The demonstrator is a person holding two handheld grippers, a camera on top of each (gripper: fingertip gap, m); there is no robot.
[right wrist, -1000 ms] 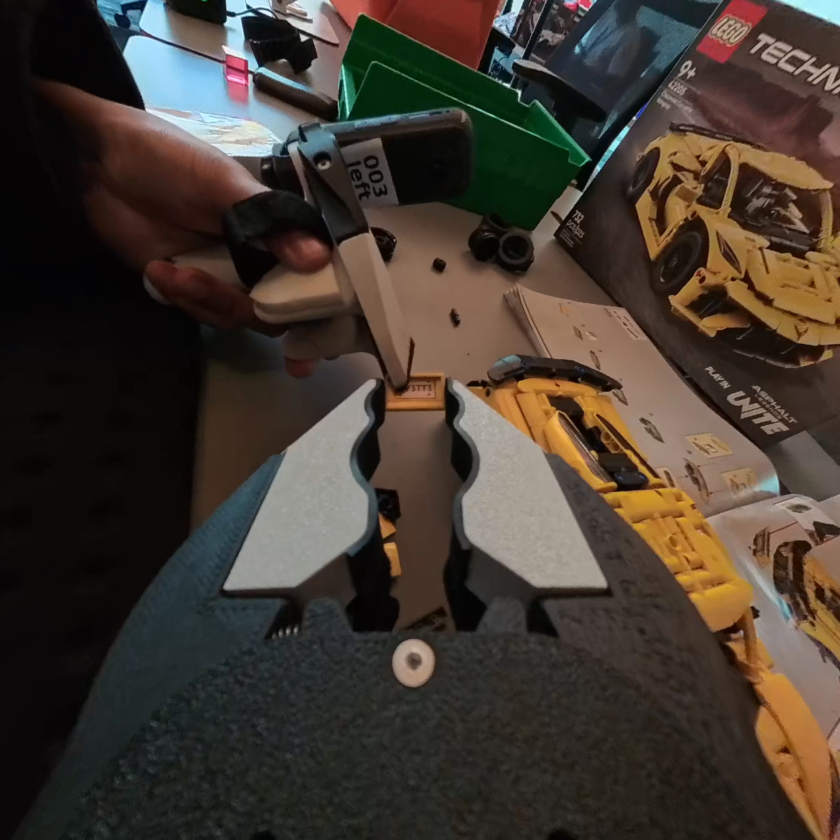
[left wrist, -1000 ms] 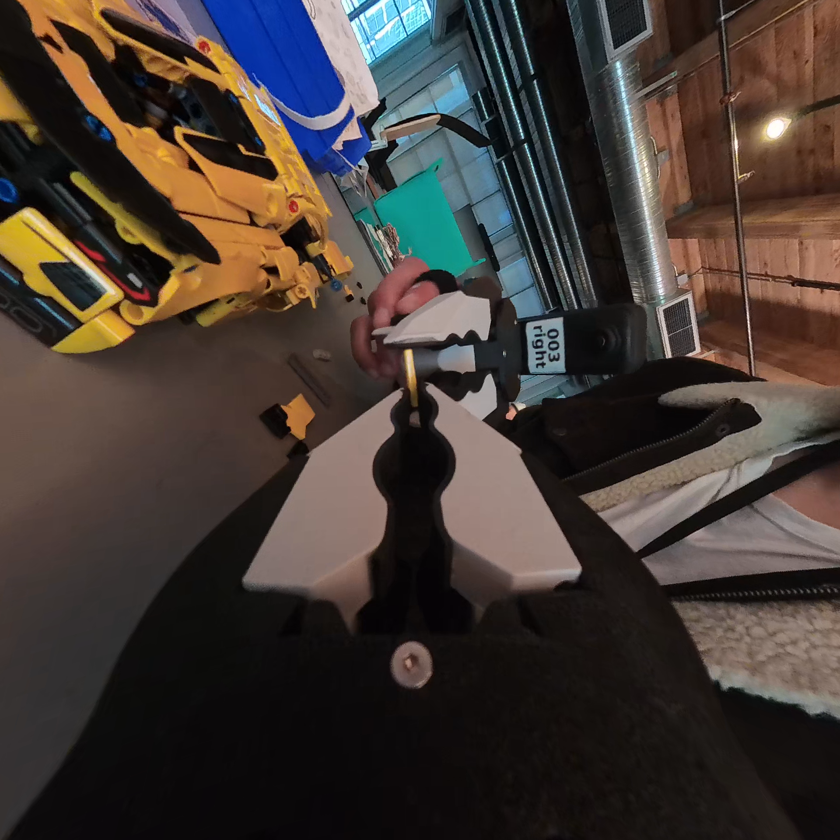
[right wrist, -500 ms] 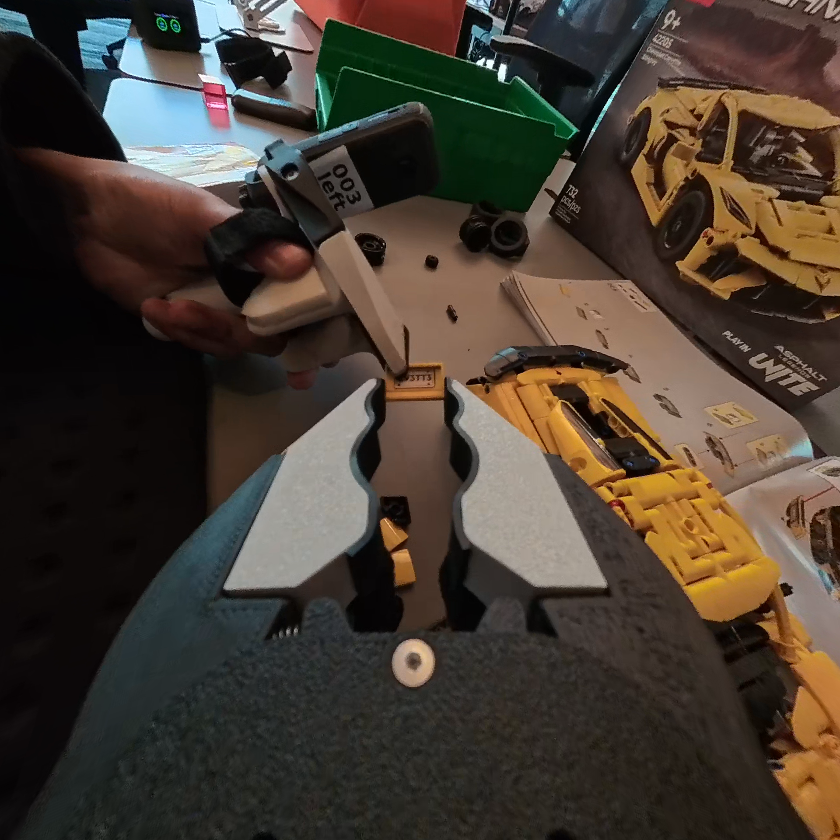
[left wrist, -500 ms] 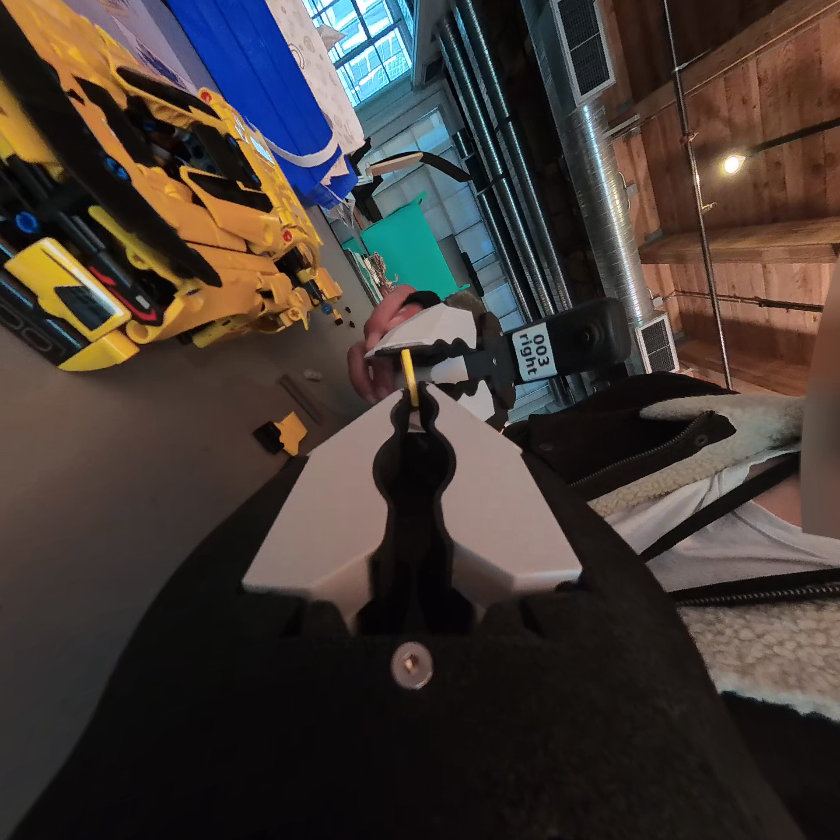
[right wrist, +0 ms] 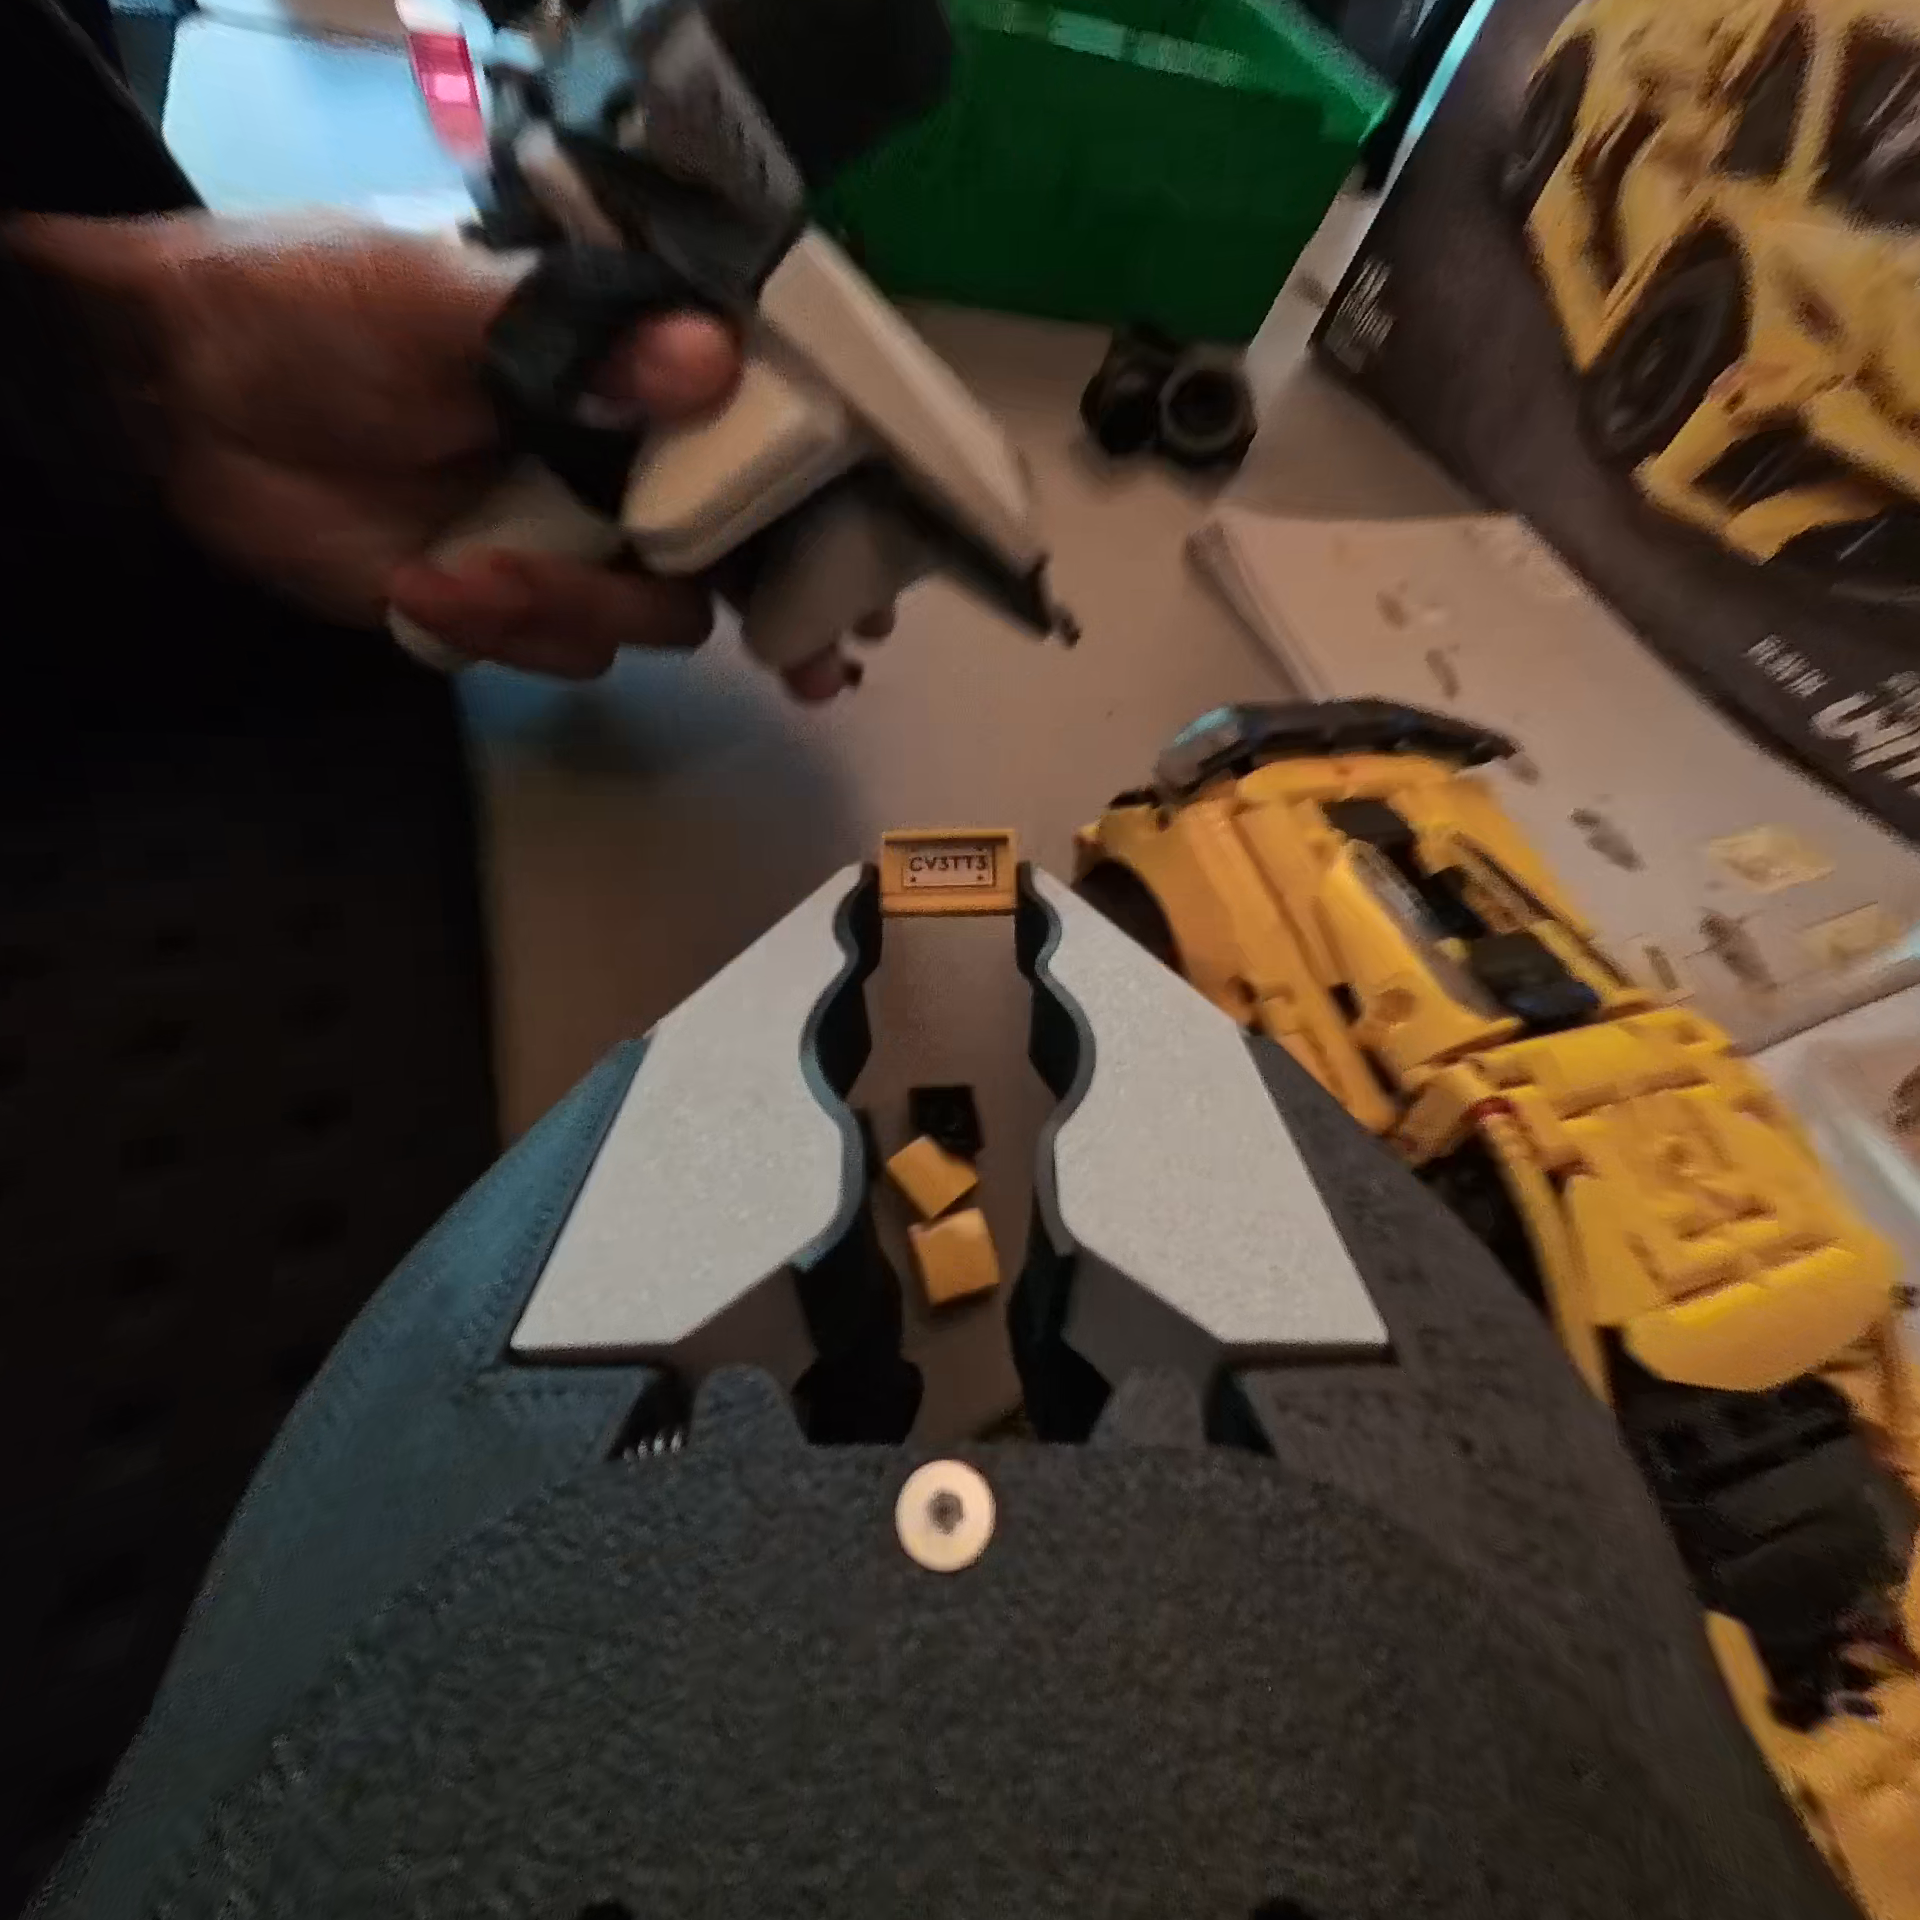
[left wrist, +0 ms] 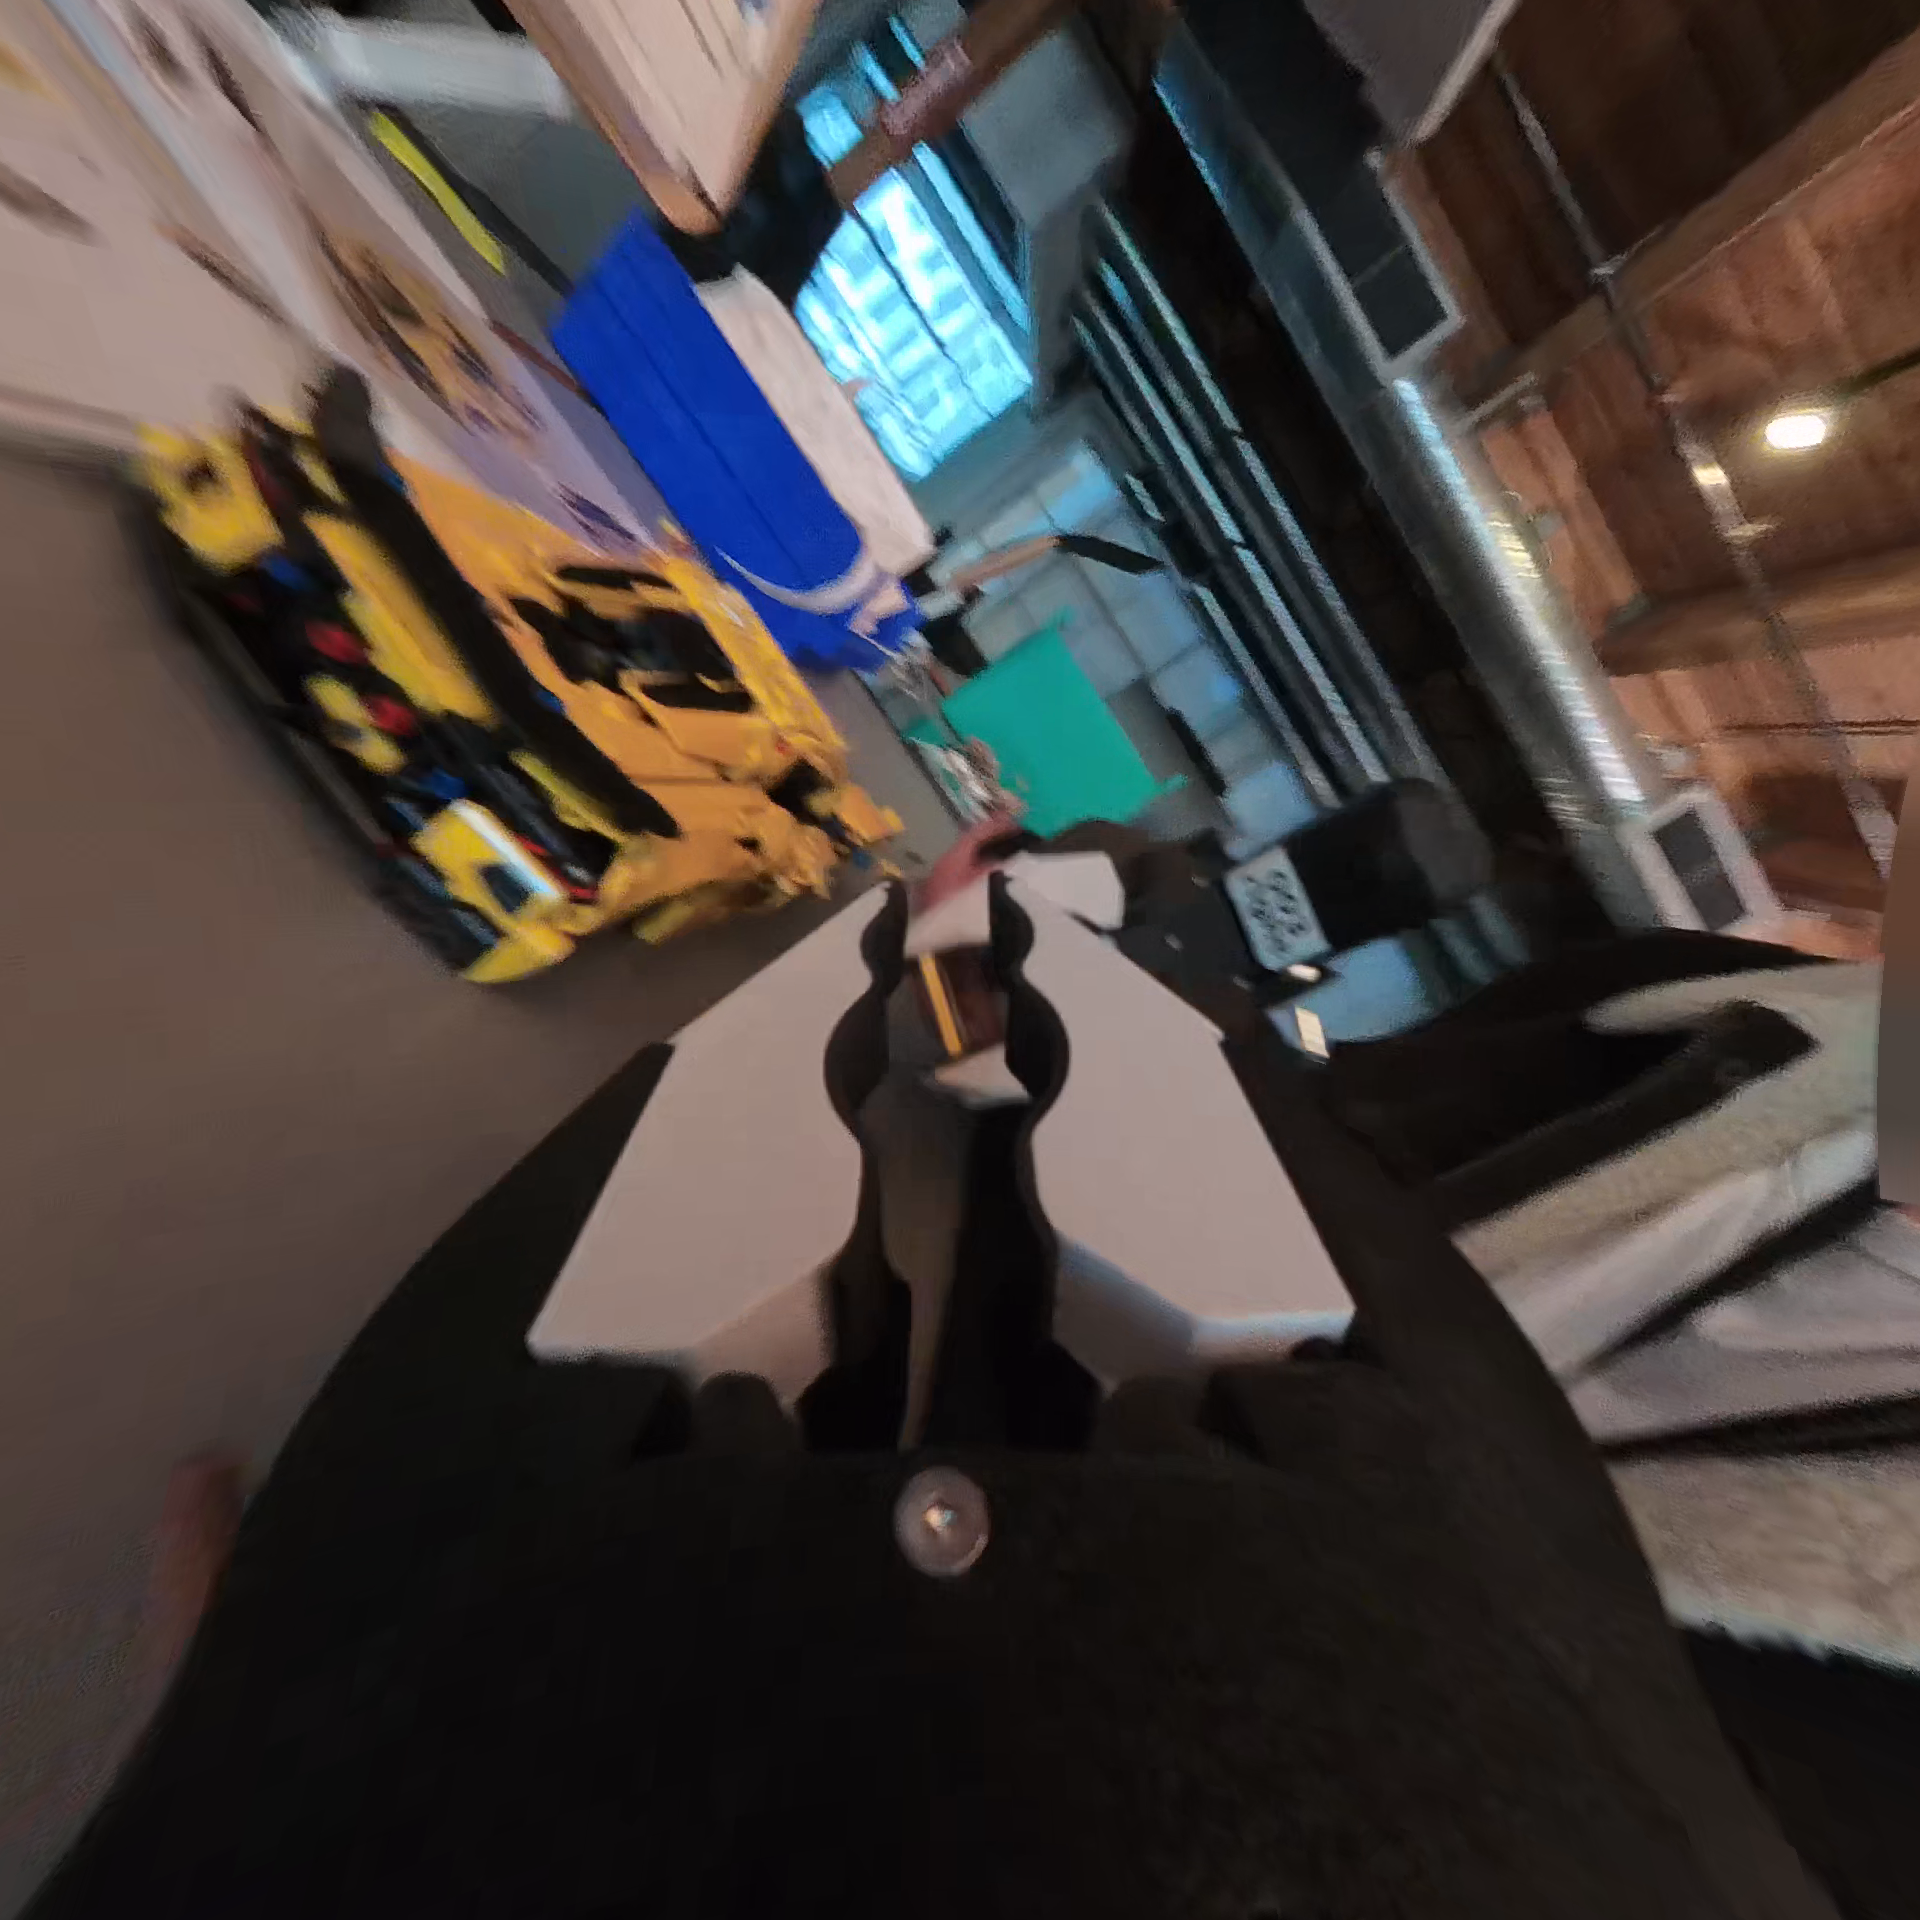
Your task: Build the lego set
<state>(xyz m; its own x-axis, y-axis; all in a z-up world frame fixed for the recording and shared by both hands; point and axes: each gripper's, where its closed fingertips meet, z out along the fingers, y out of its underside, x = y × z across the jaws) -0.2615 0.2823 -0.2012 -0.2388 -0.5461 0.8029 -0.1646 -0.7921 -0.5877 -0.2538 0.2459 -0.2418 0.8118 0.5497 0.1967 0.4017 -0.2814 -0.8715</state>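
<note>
My left claw lifted over desk, tips apart from plate, slightly parted, nothing held. My right claw pinches small yellow plate by side edges at fingertips, above desk. Plate looks light, stiff, slick; edge grip best, firm squeeze risks pop-out. Yellow car model lies on desk to right, near open booklet.

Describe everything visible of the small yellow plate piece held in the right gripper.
The yellow plate piece is a small flat rectangular tile, plastic-looking, with a pale printed panel on its upper face. It sits pinched by its two side edges at the very tips of the right gripper, face up toward the camera, held above the grey table. Nothing else touches it; the left gripper is apart, up and behind.
</note>
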